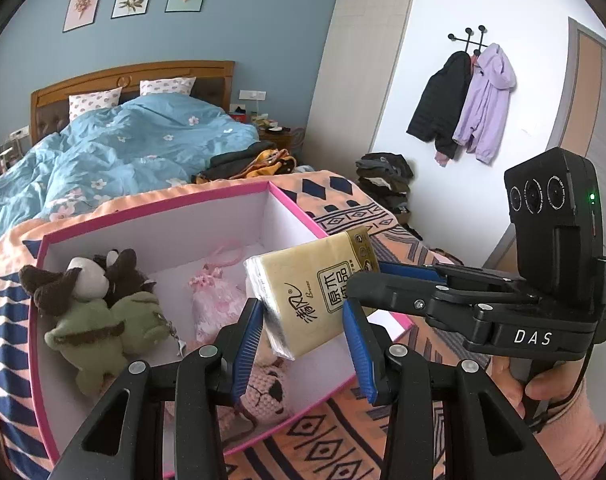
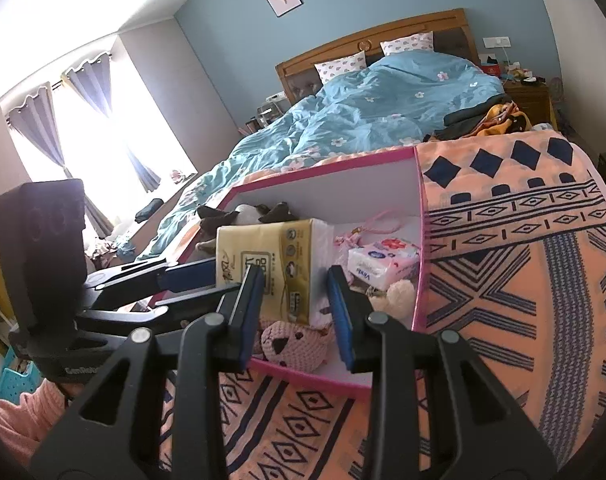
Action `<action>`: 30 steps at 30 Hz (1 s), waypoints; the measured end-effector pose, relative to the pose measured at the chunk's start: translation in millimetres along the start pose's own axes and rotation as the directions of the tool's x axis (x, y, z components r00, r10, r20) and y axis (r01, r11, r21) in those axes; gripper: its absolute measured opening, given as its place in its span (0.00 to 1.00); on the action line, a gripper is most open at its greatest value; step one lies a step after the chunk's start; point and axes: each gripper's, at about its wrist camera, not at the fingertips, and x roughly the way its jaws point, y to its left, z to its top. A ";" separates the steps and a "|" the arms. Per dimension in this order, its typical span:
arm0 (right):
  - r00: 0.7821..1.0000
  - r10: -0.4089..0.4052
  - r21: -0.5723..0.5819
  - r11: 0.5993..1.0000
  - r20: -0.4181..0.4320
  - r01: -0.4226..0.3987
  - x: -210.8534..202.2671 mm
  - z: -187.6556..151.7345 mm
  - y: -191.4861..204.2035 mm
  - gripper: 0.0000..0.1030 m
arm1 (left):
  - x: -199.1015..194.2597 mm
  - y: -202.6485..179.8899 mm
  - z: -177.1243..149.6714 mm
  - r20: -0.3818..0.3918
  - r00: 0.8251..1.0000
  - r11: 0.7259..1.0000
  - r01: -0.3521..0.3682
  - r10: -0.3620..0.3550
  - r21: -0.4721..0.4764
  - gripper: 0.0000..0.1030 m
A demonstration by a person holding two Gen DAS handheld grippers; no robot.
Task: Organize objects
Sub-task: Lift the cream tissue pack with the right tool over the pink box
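You have the yellow tissue pack (image 1: 315, 292) in the air over the pink-rimmed box (image 1: 163, 216), both the left gripper (image 1: 303, 336) and the right gripper (image 2: 295, 304) clamped on it with jaws closed against its sides. Already boxed: plush toys (image 1: 99, 304), a pink pouch (image 1: 215, 300), a crocheted bear (image 2: 295, 344), a white tissue packet (image 2: 383, 260). Remaining, by my judgement: lower and release the pack.

Pink-rimmed box (image 1: 287, 200), yellow tissue pack (image 1: 303, 280), floral blue duvet (image 1: 143, 140)

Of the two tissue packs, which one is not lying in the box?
The yellow tissue pack: it is held above the pink box, while the white flowered pack lies inside it.
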 end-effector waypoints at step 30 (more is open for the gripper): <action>0.998 -0.039 0.029 0.999 -0.040 0.041 27.8 15.2 -20.5 0.35 | 33.7 18.8 12.2 -0.063 0.998 0.999 -0.012 0.010 -0.040 0.40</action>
